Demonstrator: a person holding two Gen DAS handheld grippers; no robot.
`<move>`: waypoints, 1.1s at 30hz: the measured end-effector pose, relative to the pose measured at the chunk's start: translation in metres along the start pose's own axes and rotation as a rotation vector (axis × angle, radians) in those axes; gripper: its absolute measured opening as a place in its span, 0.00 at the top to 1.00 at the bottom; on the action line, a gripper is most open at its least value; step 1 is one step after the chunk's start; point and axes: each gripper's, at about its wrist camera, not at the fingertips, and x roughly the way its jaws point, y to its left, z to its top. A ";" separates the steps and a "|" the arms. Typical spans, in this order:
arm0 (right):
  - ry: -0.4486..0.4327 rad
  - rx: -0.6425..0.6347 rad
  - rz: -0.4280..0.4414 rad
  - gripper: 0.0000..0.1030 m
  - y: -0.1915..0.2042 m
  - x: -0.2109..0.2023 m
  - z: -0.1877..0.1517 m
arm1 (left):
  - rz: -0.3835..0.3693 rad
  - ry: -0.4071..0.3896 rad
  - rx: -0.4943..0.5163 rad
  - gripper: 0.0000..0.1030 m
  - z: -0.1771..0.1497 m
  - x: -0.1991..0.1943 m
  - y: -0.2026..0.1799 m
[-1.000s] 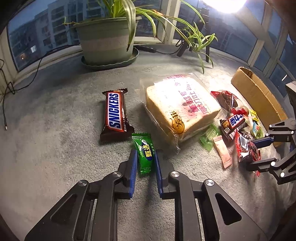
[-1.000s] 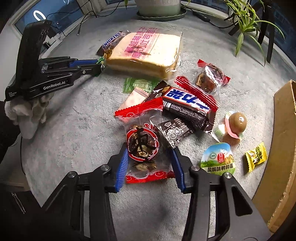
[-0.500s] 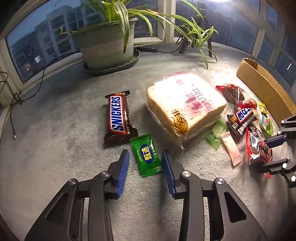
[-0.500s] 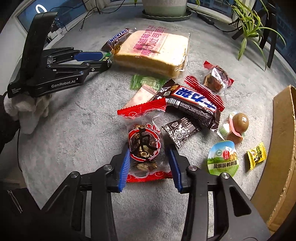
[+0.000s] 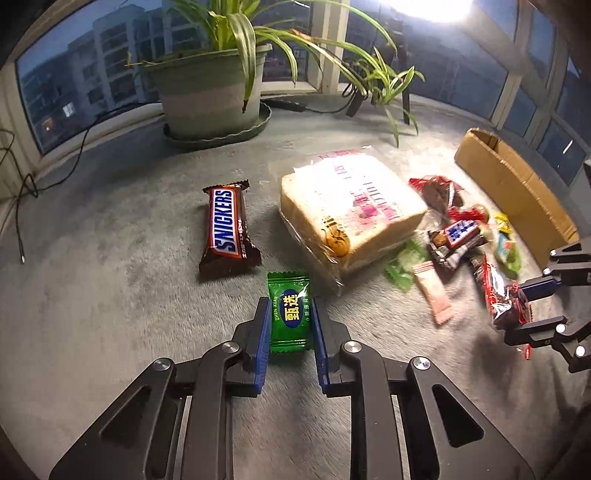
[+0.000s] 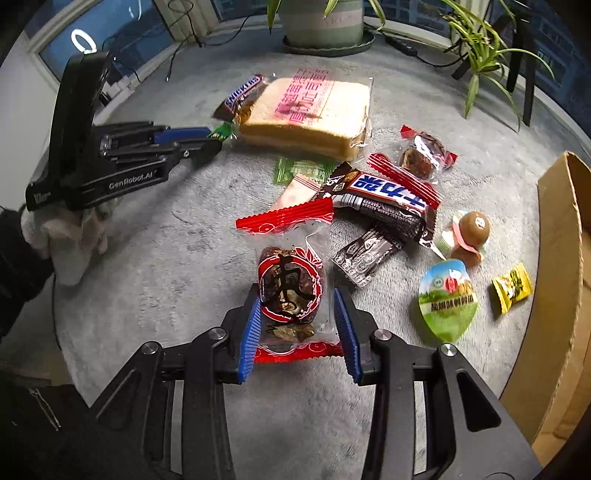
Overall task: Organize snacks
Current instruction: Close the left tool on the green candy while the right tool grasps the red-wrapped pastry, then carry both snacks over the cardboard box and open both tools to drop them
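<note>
— Reporting left gripper (image 5: 289,325): pads pressing both edges of the green candy (image 5: 289,312), clamped, Snickers bar (image 5: 227,229) lying ahead-left.

— Noting right gripper (image 6: 297,321): fingers bracketing the red-trimmed packet (image 6: 290,291), contact unclear.

— Flagging risk: slick wrapper slipping, or crinkling out sideways, under uneven squeezing.

A grey carpet (image 5: 92,295) covers the floor. At its far edge a striped plant pot (image 5: 210,99) stands in a green saucer (image 5: 221,133), long green leaves (image 5: 240,33) spilling over its rim. A second, smaller plant (image 5: 384,81) trails beside dark stand legs (image 5: 406,107). Black cables (image 5: 55,162) run along the window sill (image 5: 22,177), and lit apartment blocks (image 5: 92,62) show through the window glass.
</note>
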 end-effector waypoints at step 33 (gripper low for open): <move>-0.312 0.266 -0.263 0.61 -0.143 -0.178 -0.071 | -0.271 -0.207 0.083 0.81 0.064 -0.053 -0.188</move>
